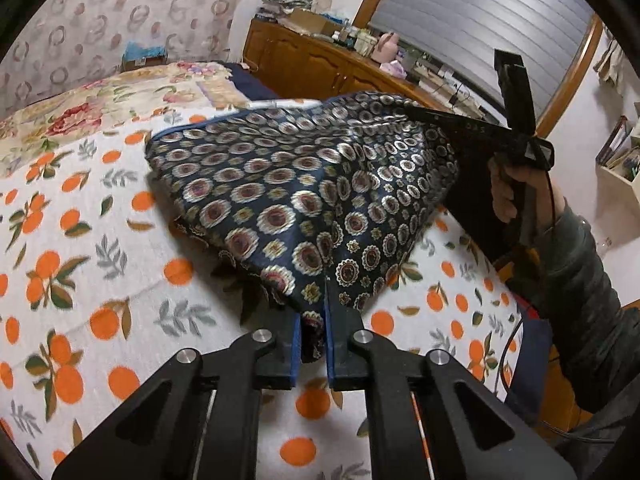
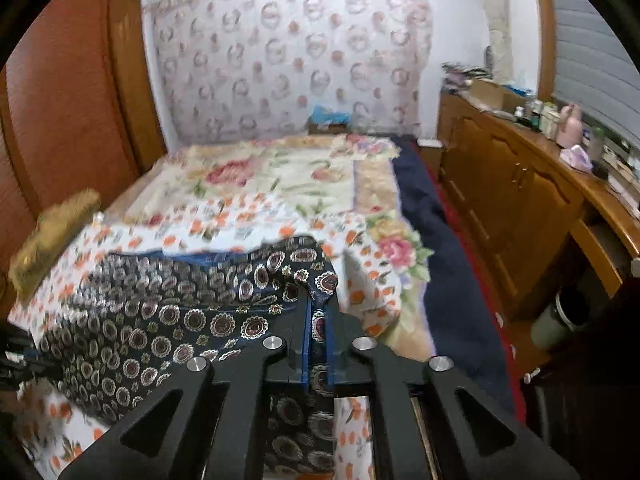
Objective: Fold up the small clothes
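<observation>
A dark blue garment with round medallion print is lifted off the bed, stretched between both grippers. My left gripper is shut on its near corner. My right gripper shows in the left wrist view at the upper right, held by a hand, clamped on the garment's far corner. In the right wrist view the right gripper is shut on a fold of the same garment, which hangs to the left. The garment's far edge still rests on the bed.
The bed is covered by an orange-fruit print sheet with a floral blanket behind it. A wooden cabinet with bottles and clutter stands to the right. A brown furry item lies at the bed's left edge.
</observation>
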`<move>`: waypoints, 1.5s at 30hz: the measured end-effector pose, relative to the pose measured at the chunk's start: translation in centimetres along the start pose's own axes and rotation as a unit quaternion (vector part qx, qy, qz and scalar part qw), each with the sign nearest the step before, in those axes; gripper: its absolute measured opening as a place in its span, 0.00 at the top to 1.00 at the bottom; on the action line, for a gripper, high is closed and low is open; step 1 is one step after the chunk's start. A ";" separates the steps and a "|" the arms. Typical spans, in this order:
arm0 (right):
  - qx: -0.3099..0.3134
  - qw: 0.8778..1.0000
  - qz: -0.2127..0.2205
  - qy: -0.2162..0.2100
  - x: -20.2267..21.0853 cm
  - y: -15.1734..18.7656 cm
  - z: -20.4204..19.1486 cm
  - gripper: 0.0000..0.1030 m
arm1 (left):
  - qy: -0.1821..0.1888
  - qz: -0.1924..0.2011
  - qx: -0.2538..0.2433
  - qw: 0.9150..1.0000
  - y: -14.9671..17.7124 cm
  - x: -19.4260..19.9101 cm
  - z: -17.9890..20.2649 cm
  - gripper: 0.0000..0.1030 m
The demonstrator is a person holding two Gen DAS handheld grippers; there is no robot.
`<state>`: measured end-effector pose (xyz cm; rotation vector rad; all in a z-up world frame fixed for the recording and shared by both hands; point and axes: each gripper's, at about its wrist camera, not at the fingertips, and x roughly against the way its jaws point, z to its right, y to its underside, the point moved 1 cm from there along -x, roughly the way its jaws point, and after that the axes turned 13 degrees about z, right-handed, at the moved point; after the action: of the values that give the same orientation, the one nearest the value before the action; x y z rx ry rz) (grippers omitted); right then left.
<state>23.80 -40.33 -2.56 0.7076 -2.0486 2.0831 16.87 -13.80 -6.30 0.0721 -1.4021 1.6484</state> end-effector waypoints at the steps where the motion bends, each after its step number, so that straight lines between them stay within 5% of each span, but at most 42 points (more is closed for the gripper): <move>1: 0.003 1.000 -0.003 -0.005 0.1 0.3 -0.7 0.66 | -0.002 0.000 0.000 1.000 0.2 0.0 -0.1 0.87; 3: 0.006 1.000 -0.013 -0.018 0.1 1.2 -0.9 0.44 | -0.007 0.002 0.001 1.000 0.2 0.1 -0.4 0.78; 5: 0.006 0.999 -0.026 -0.021 -0.2 1.6 -0.9 0.38 | -0.013 0.007 0.001 1.000 0.0 0.3 -0.8 0.70; 8: -0.005 0.999 -0.037 -0.023 -0.8 1.4 -0.2 0.37 | -0.025 0.031 0.010 0.999 -0.9 1.0 -1.5 0.57; 13: -0.021 0.998 -0.047 -0.035 -1.8 1.0 0.1 0.34 | -0.039 0.049 0.032 0.998 -2.4 0.6 -3.1 0.57; 19: -0.032 0.995 -0.080 -0.054 -3.2 2.0 -0.3 0.34 | -0.063 0.006 0.096 0.993 -2.7 -3.0 -7.0 0.57; 22: -0.018 0.995 -0.080 -0.051 -3.1 1.7 -0.5 0.34 | -0.066 0.006 0.088 0.994 -2.9 -3.6 -6.9 0.57; 25: -0.014 0.995 -0.078 -0.059 -3.0 1.5 -0.5 0.39 | -0.068 0.006 0.076 0.995 -3.0 -4.0 -6.6 0.57; 30: 0.000 0.994 -0.075 -0.076 -3.0 1.8 -1.0 0.70 | -0.053 0.013 0.097 0.994 -3.2 -4.7 -6.8 0.59; 31: -0.005 0.993 -0.075 -0.087 -3.1 1.9 -0.9 0.76 | -0.044 0.011 0.097 0.994 -3.3 -4.7 -6.8 0.65; 32: -0.009 0.993 -0.075 -0.093 -3.1 2.0 -0.8 0.84 | -0.035 0.006 0.099 0.994 -3.3 -4.9 -6.8 0.83; 33: -0.008 0.993 -0.073 -0.094 -3.1 2.0 -0.8 0.85 | -0.027 0.005 0.101 0.994 -3.3 -5.0 -6.7 0.93; 42: 0.009 0.992 -0.061 -0.111 -1.9 1.8 -2.6 0.90 | -0.023 0.073 0.063 0.995 -5.2 0.8 -5.8 0.94; 45: 0.031 0.992 -0.057 -0.110 -1.6 1.6 -4.2 0.81 | -0.040 0.078 0.053 0.995 -5.0 2.6 -6.6 0.94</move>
<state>23.57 -36.02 -4.53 1.0820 -2.0012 2.0934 22.03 -7.44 -3.33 0.0932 -1.4091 1.8677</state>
